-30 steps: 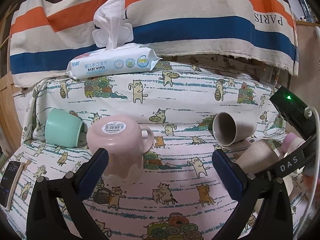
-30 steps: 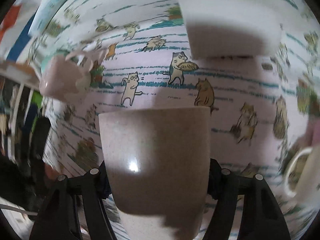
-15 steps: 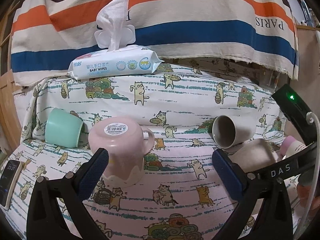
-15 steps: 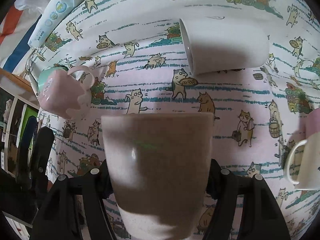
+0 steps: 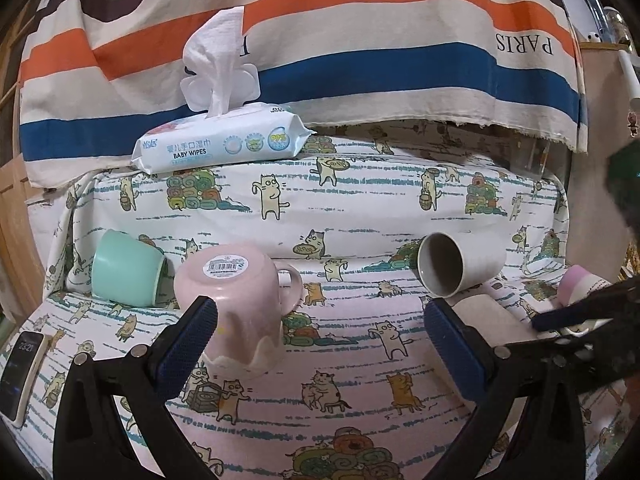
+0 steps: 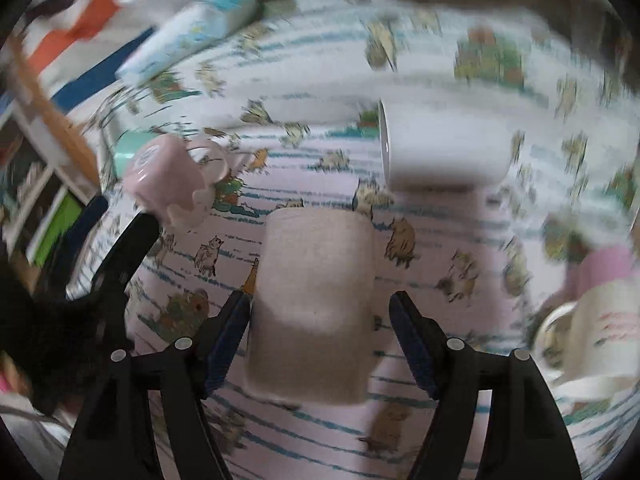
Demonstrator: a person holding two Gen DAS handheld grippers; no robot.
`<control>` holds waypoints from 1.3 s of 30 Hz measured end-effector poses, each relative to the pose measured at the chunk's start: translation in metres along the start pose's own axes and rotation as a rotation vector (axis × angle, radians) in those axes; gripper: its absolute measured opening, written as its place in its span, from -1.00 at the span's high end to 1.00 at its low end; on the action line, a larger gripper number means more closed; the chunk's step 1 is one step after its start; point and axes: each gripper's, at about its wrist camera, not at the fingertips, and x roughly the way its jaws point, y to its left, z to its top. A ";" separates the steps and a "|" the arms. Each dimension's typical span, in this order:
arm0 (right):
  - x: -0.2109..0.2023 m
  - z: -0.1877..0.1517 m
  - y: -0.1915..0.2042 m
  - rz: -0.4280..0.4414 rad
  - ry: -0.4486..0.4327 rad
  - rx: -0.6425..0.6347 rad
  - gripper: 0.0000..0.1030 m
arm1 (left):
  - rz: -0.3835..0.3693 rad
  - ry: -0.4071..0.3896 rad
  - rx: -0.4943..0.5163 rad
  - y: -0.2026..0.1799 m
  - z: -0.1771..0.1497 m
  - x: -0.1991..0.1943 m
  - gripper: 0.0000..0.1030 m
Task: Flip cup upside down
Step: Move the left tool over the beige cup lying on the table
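A beige speckled cup (image 6: 314,304) stands on the cat-print cloth between the blue pads of my right gripper (image 6: 320,316), whose jaws are open with gaps on both sides. Which end is up I cannot tell. The cup also shows in the left wrist view (image 5: 488,314), partly behind my left fingers. My left gripper (image 5: 320,332) is open and empty. A pink mug (image 5: 240,304) stands upside down by its left finger, barcode label on top; it also shows in the right wrist view (image 6: 168,184).
A white cup (image 5: 456,268) lies on its side, mouth toward me. A mint cup (image 5: 126,274) lies on its side at the left. A baby wipes pack (image 5: 224,144) sits on the raised ledge. A phone (image 5: 22,372) lies at the far left. A white mug (image 6: 596,332) and a pink cup (image 6: 608,268) are at the right.
My right gripper has opened and drawn back from the beige cup, which now stands on the cloth. The right view is blurred by motion. The left gripper has barely moved.
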 end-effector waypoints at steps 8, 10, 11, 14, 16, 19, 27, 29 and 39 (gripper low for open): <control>-0.058 -0.035 -0.019 -0.179 -0.339 -0.071 -0.66 | -0.009 -0.013 0.019 -0.005 -0.002 -0.004 -0.99; -0.067 -0.042 -0.028 -0.224 -0.430 -0.060 -0.72 | -0.014 -0.022 0.029 -0.007 -0.002 -0.006 -0.99; -0.069 -0.045 -0.033 -0.240 -0.479 -0.054 -0.76 | -0.018 -0.024 0.033 -0.008 -0.002 -0.007 -0.99; -0.074 -0.052 -0.042 -0.282 -0.591 -0.071 -0.78 | -0.041 -0.022 0.044 -0.011 -0.003 -0.009 -0.99; -0.077 -0.055 -0.045 -0.310 -0.645 -0.070 -0.78 | -0.042 -0.032 0.054 -0.014 -0.003 -0.011 -0.99; -0.080 -0.062 -0.051 -0.309 -0.710 -0.050 -0.83 | -0.041 -0.056 0.076 -0.019 -0.003 -0.016 -0.99; -0.087 -0.066 -0.050 -0.313 -0.749 -0.097 -0.99 | -0.136 0.012 0.037 -0.019 -0.004 -0.014 -0.99; -0.084 -0.066 -0.050 -0.285 -0.729 -0.083 -0.99 | -0.126 0.013 0.040 -0.020 -0.005 -0.014 -0.99; -0.083 -0.065 -0.067 -0.340 -0.750 0.007 -0.99 | -0.039 0.088 0.082 -0.051 -0.010 -0.035 -0.99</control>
